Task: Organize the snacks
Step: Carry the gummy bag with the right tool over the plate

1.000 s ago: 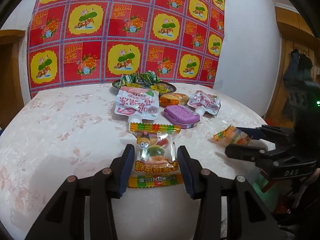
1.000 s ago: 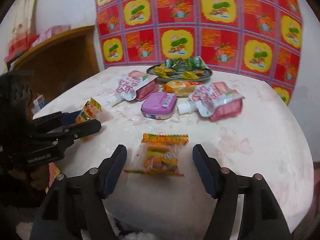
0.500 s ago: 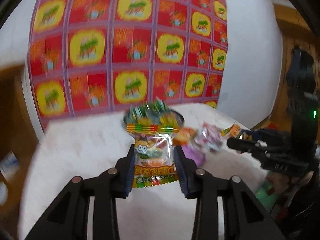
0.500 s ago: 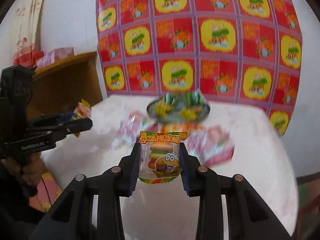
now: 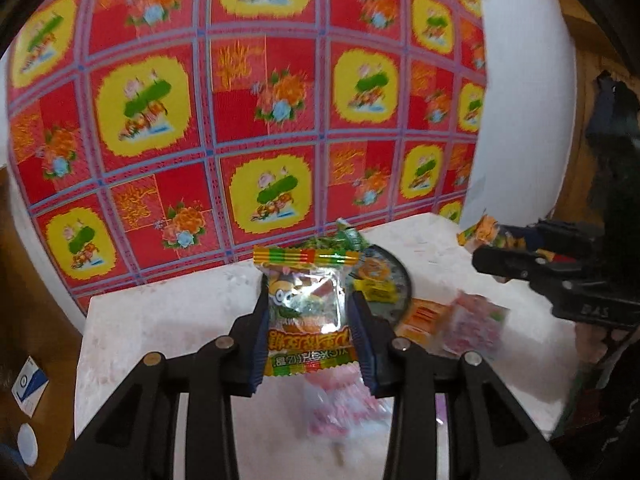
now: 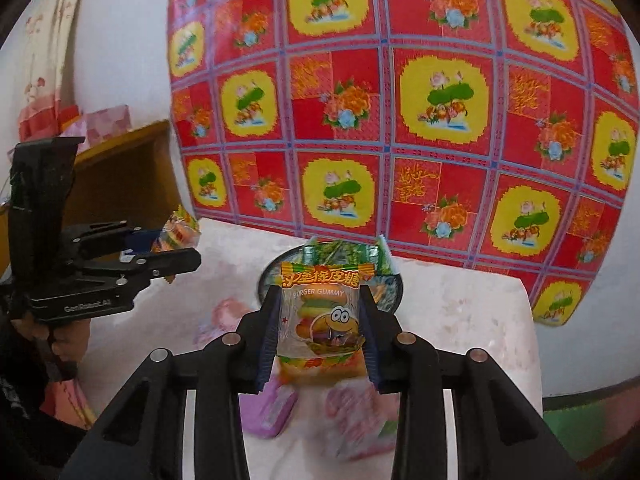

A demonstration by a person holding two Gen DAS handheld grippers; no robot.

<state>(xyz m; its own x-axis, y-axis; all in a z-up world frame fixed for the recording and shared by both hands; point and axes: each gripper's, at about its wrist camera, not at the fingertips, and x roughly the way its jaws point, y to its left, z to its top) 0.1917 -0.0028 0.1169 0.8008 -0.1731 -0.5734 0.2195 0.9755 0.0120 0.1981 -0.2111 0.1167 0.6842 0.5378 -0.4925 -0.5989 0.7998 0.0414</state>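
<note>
My left gripper [image 5: 310,316] is shut on a clear gummy packet [image 5: 306,304] with a cartoon figure and a striped top seal, held in the air above the table. My right gripper [image 6: 320,316] is shut on a burger gummy packet [image 6: 322,320], also lifted. Behind both packets a dark plate [image 5: 402,280] piled with green and yellow wrapped candies sits at the table's far side. In the left wrist view the right gripper [image 5: 488,252] shows at the right with its packet. In the right wrist view the left gripper [image 6: 188,248] shows at the left with its packet.
On the pale tablecloth [image 6: 460,312] lie a purple tin [image 6: 272,412], pink spouted pouches [image 5: 476,324] and an orange packet [image 5: 424,316]. A red and yellow patterned cloth [image 5: 260,100] hangs on the wall behind. A wooden cabinet [image 6: 120,176] stands at the left.
Both grippers closed on gummy packets that lay on the table and lifted them up. Both have moved toward the plate, which now sits right behind the packets.
</note>
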